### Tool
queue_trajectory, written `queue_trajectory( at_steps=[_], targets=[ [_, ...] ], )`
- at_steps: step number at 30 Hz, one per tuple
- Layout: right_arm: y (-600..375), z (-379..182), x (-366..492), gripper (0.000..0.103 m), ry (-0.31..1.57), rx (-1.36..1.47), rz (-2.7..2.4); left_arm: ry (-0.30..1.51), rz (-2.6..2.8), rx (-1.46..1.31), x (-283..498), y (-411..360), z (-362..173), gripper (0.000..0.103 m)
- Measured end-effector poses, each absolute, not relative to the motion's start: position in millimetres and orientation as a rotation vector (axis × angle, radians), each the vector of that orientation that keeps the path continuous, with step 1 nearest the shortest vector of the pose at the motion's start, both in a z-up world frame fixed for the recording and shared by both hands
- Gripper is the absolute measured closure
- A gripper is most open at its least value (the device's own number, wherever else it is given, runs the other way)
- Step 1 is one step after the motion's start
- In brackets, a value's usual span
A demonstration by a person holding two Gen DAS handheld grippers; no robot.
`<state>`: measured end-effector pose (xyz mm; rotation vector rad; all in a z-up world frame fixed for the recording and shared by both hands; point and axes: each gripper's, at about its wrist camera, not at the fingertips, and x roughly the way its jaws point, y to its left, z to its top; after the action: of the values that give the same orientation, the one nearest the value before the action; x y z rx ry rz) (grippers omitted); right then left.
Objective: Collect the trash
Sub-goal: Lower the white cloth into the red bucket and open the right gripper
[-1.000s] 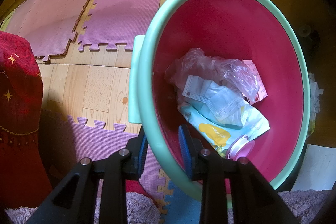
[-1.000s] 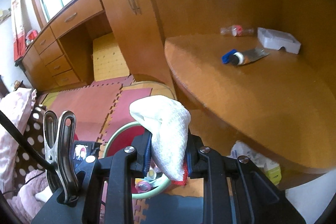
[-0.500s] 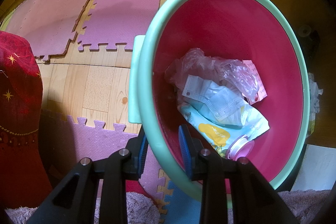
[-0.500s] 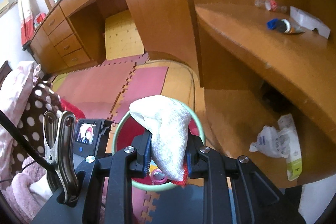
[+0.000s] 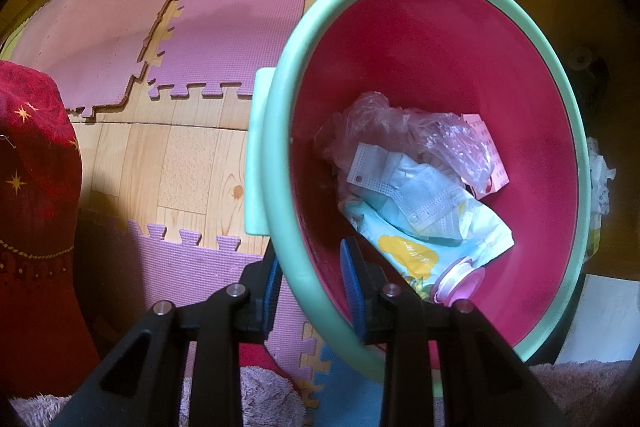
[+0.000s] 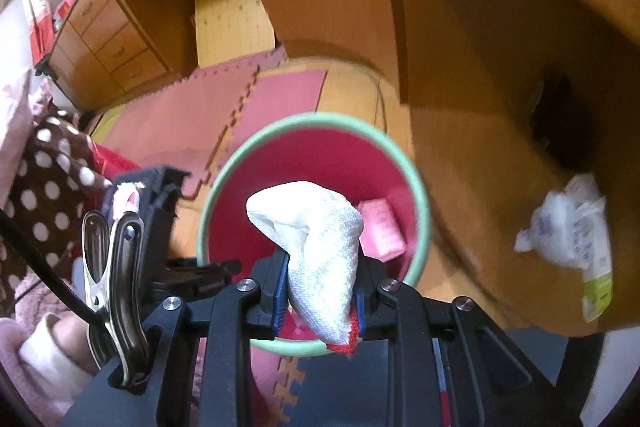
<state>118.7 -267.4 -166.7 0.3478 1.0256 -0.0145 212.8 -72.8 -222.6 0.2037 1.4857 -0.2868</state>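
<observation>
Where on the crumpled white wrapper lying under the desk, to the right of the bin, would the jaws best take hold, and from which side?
Probably on the wrapper's raised, bunched white middle, coming from above with the jaws straddling the crumple. It lies loose on the floor, apart from the bin, and its puffed centre offers more to pinch than the flat green-edged end. The view is blurred, so finer folds cannot be told.

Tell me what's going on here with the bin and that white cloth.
A person is collecting trash with two tools. The left hand-held gripper is clamped on the green rim of the red bin, which already holds a face mask, a plastic bag and wrappers. The right hand-held gripper grips a white cloth with the bin's opening behind it, not yet released.
</observation>
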Motion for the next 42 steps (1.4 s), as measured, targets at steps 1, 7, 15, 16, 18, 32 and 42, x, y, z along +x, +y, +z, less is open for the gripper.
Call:
queue_trajectory(
  at_steps=[1,7,15,16,18,32,42],
  targets=[
    [-266.0,-173.0,120.5,0.078,1.038,0.353,-0.008,1.486,-0.287,0.203,212.8,-72.7,-222.6,0.073],
    [-253.5,-204.2,132.0,0.078,1.101,0.367,0.046,1.484,-0.29,0.205,213.6,-75.2,-222.3,0.073],
    [-243.1,-238.4,147.7,0.077,1.181,0.386,0.089,1.482,-0.292,0.207,213.2,-74.0,-222.5,0.073],
    [-241.6,-239.6,148.7,0.077,1.185,0.384,0.092,1.482,-0.292,0.208,213.6,-74.4,-222.5,0.073],
    [-238.4,-243.7,151.7,0.077,1.195,0.383,0.107,1.481,-0.292,0.208,213.3,-74.1,-222.5,0.073],
    [-226.0,-258.2,152.7,0.056,1.229,0.341,0.144,1.478,-0.293,0.211,213.1,-74.9,-222.2,0.073],
    [-227.6,-256.4,149.7,0.031,1.214,0.334,0.138,1.478,-0.292,0.21,212.8,-74.8,-222.1,0.072]
  ],
)
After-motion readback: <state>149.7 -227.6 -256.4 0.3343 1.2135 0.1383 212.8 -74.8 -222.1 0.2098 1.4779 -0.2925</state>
